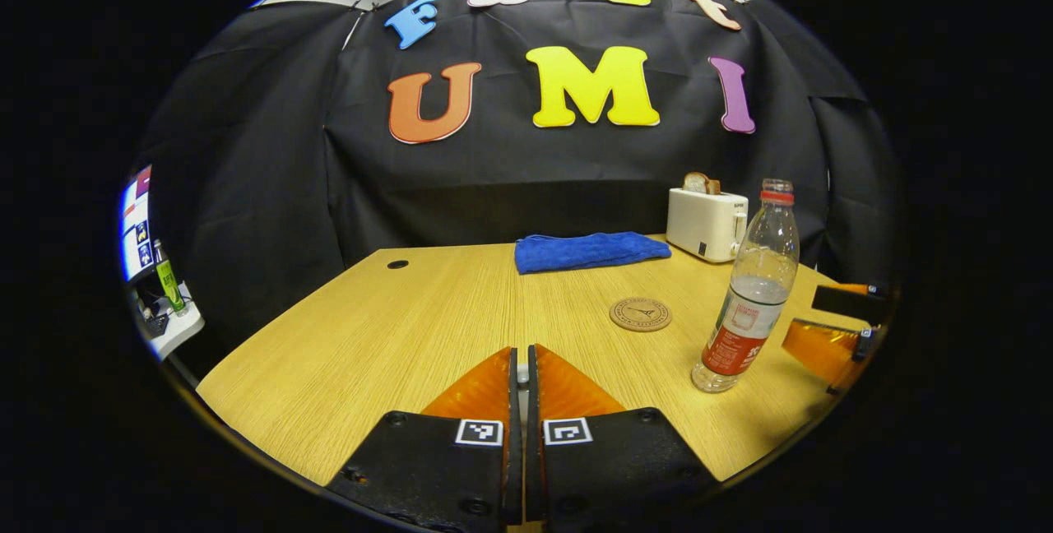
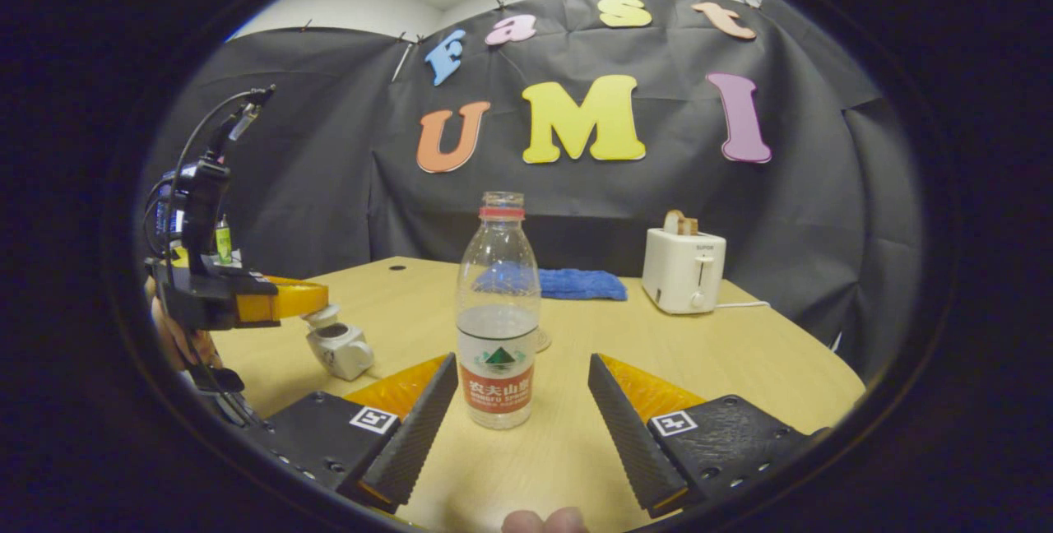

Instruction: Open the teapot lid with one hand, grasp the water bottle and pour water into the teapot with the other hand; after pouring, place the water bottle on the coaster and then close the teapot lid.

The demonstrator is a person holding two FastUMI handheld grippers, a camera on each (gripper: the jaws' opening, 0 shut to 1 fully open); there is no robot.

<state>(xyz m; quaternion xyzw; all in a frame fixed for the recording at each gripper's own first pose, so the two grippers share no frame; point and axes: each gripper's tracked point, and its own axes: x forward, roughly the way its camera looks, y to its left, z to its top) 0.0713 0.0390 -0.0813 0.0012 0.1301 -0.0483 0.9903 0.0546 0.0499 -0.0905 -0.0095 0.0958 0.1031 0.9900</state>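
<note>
Wooden table (image 2: 740,352): approach to the water bottle (image 2: 498,311).
Right hand-held gripper (image 2: 522,401) wide open, empty, should straddle the bottle's waist squarely; left hand-held gripper (image 1: 518,389) closed above the teapot (image 2: 337,348); lid hold unclear.

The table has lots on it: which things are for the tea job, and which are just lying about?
For the job:
water bottle
teapot
coaster
left gripper
right gripper

Lying about:
toaster with bread
blue cloth
</note>
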